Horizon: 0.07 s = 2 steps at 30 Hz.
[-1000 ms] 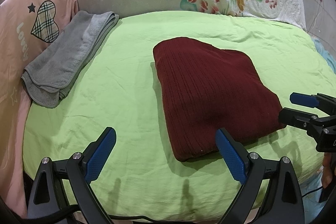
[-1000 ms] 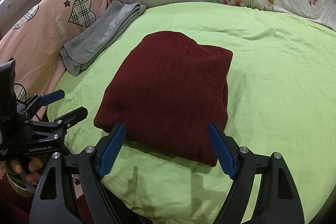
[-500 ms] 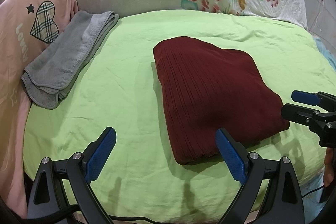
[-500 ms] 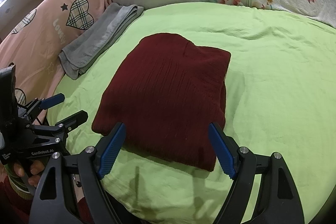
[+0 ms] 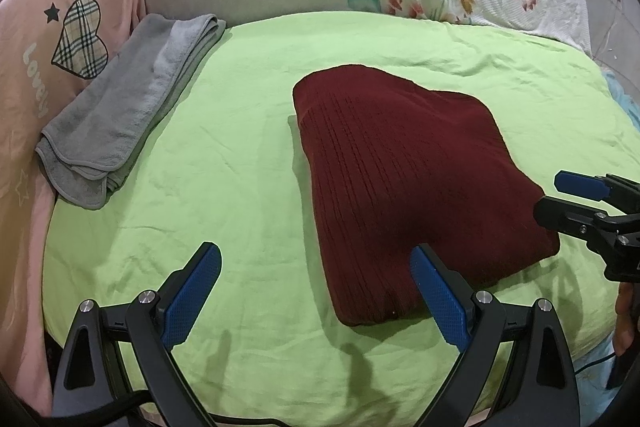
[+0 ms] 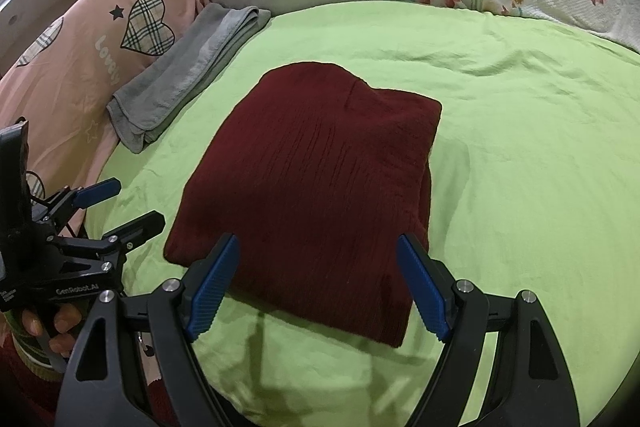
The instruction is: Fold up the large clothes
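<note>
2 grippers, left (image 5: 316,297) and right (image 6: 318,285), stand wide and empty. Maroon sweater (image 6: 312,187) lies folded mid-bed on green sheet (image 5: 240,163). Risk: snagging its near edge would undo the fold.

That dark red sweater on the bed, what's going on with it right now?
The dark red sweater lies folded on the green sheet. A person holds the left gripper and right gripper near its front edge, both open and holding nothing. A folded grey towel rests off to the side.
</note>
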### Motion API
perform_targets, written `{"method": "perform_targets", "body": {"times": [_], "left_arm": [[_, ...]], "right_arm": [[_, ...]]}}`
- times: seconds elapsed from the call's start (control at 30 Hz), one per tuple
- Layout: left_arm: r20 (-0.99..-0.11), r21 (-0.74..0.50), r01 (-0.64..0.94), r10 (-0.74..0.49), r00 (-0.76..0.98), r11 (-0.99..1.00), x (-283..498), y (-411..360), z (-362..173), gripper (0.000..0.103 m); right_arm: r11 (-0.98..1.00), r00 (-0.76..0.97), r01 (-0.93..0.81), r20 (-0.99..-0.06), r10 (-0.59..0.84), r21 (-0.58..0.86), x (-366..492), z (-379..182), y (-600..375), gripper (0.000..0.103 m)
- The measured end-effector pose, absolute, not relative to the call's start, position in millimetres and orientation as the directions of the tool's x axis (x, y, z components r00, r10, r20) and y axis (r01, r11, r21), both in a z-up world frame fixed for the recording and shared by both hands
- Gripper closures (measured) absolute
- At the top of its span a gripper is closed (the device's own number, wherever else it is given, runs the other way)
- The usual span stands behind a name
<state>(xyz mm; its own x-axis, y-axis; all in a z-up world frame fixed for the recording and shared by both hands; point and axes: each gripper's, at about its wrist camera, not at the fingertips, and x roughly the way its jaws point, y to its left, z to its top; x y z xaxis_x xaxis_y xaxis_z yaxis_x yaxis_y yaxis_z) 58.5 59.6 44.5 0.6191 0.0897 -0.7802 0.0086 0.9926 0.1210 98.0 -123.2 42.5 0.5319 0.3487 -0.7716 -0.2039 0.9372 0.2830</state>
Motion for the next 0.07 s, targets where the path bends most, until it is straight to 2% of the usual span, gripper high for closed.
{"method": "perform_targets", "body": {"times": [0.07], "left_arm": [[-0.783,0.124,0.006,0.094,0.615,0.992,60.6,58.9,43.1,0.007]], "right_arm": [[0.936,0.532,-0.202,-0.77,0.353,0.29,101.6,40.6,-123.9,0.022]]}}
